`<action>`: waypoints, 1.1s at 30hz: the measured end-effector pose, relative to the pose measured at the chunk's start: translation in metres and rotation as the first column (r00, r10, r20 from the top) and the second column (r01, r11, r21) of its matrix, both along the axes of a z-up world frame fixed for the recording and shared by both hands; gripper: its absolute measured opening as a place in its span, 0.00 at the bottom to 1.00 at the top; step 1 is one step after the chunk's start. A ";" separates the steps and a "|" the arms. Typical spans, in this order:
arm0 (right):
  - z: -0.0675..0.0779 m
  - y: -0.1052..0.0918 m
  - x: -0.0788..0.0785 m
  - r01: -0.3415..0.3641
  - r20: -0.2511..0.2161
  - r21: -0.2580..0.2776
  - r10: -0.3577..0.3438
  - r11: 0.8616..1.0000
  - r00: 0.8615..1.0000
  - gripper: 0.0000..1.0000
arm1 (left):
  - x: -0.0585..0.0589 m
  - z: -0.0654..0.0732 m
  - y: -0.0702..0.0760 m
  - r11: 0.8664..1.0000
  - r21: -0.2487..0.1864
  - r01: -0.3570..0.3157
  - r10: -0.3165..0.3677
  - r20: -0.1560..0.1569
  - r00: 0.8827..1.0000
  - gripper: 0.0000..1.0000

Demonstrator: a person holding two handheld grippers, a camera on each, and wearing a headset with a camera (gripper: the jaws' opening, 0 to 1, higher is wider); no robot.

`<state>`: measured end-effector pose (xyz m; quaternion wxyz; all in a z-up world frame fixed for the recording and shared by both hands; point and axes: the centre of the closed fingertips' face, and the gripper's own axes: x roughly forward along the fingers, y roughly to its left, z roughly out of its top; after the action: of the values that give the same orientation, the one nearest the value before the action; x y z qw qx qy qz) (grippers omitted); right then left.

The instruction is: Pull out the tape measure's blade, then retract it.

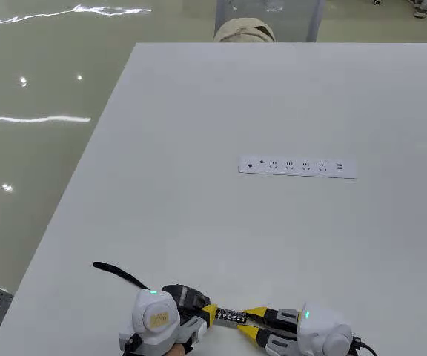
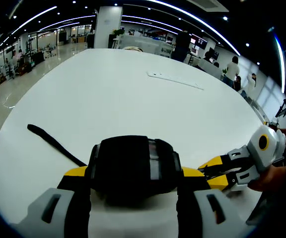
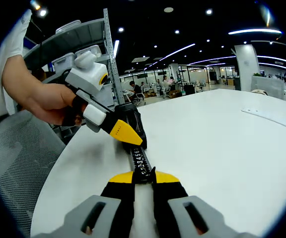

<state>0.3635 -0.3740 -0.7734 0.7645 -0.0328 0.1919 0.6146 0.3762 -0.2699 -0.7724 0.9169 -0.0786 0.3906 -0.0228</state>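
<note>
At the table's [image 1: 273,96] near edge the left gripper [image 2: 133,173] squeezes the tape measure [image 3: 133,119] and the right gripper [image 3: 143,174] pinches its blade [image 3: 139,161], which runs straight sideways between the two.

Table [image 1: 273,96]: plain white. Power strip [image 1: 296,167]: white, with a row of small dark socket marks. Floor [image 1: 35,148] at nine o'clock: glossy pale green. Case [image 2: 133,158]: black, with what look like grey bands. Its strap [image 2: 53,144] is black. Blade [image 3: 139,159]: dark with white numerals. Left gripper [image 2: 134,174] and right gripper [image 3: 143,177]: white-grey bodies, black jaws, yellow tips.
</note>
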 end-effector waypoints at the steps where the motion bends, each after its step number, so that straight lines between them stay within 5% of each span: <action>1: 0.000 0.001 0.000 0.000 -0.001 0.001 0.000 1.000 1.000 0.12 | 0.000 0.000 0.000 1.000 0.000 0.000 0.000 0.000 1.000 0.68; 18: -0.001 0.002 0.002 0.008 -0.003 -0.003 -0.008 1.000 1.000 0.12 | 0.000 0.001 0.000 1.000 -0.011 -0.005 0.005 -0.008 1.000 0.68; 33: -0.002 0.014 0.002 0.010 0.042 -0.029 -0.009 1.000 0.999 0.12 | 0.000 -0.002 -0.001 0.999 0.037 0.003 -0.002 -0.026 1.000 0.67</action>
<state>0.3652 -0.3601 -0.7756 0.7706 -0.0562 0.1849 0.6073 0.3766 -0.2709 -0.7744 0.9130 -0.0614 0.4029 -0.0159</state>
